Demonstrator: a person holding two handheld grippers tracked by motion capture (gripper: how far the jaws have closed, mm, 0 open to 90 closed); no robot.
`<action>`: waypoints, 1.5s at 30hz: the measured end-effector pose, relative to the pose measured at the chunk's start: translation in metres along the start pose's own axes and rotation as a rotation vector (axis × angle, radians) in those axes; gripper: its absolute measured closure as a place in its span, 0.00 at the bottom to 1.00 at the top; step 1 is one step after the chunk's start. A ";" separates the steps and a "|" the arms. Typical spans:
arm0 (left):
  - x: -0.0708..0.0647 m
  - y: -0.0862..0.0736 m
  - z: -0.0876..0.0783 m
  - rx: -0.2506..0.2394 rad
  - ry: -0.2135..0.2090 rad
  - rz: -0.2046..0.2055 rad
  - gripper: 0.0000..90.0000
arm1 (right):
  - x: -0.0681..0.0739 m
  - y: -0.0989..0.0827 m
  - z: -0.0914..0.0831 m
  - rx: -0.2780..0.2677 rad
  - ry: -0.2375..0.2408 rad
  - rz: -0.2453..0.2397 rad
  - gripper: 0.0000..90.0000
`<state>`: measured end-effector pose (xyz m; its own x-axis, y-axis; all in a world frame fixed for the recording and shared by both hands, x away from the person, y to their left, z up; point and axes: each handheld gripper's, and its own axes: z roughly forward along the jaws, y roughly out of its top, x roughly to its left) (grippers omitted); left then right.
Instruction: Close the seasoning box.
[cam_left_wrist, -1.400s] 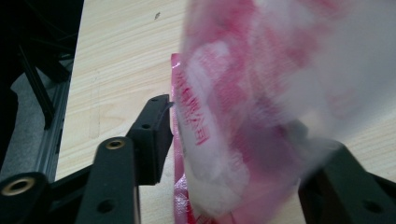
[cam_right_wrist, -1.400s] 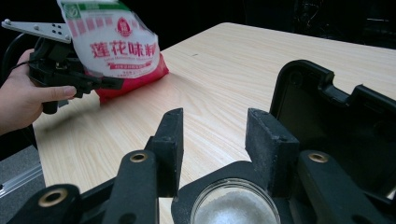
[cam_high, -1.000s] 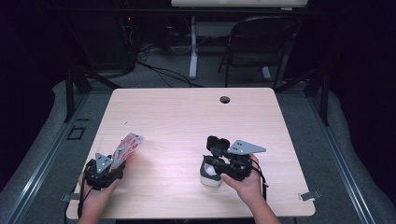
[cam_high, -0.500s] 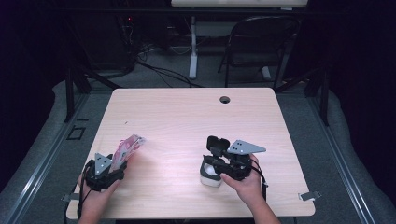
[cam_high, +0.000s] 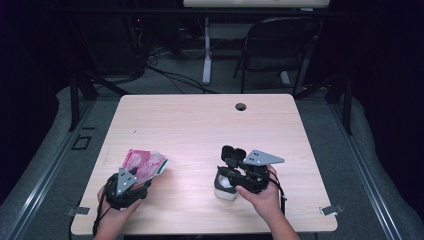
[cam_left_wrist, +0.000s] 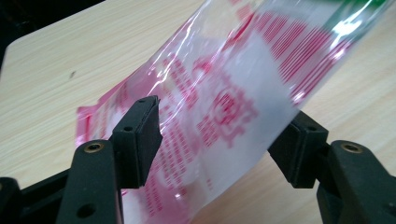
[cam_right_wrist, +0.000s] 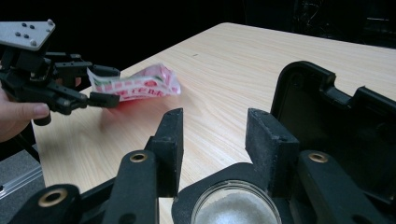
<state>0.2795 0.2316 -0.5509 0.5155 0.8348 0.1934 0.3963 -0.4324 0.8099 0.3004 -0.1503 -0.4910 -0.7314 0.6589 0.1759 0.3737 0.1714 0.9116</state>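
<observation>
1. Hands rest at the near edge of the wooden table (cam_high: 200, 120). The left gripper (cam_high: 131, 181) points toward 1 o'clock; the right gripper (cam_high: 226, 176) points toward 9 o'clock.
2. One red-and-white plastic packet (cam_high: 142, 164) lies at 7 o'clock on the table, between the left gripper's jaws, which have just been opening; both pads (cam_left_wrist: 140, 140) sit at its edges without visibly squeezing it.
3. One black container (cam_high: 225, 182) with a hinged lid stands at 5 o'clock; the right gripper's spread jaws straddle its rim.
4. The right gripper view shows white grains (cam_right_wrist: 236, 207) under a clear round window; the left gripper view shows the packet's red print.
</observation>
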 end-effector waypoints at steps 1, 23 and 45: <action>-0.003 0.000 0.001 0.006 -0.008 0.002 0.43 | 0.000 0.000 0.000 -0.002 0.002 0.002 0.63; -0.033 0.005 0.014 0.037 -0.082 0.055 0.42 | -0.006 0.003 -0.007 -0.008 -0.019 0.036 0.63; -0.041 0.014 0.007 0.019 -0.118 0.040 0.43 | -0.007 0.006 -0.012 0.000 -0.044 0.026 0.68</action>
<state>0.2692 0.1893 -0.5508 0.6167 0.7713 0.1574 0.3874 -0.4714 0.7923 0.3004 -0.1626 -0.4824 -0.6959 0.6945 0.1827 0.3922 0.1544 0.9068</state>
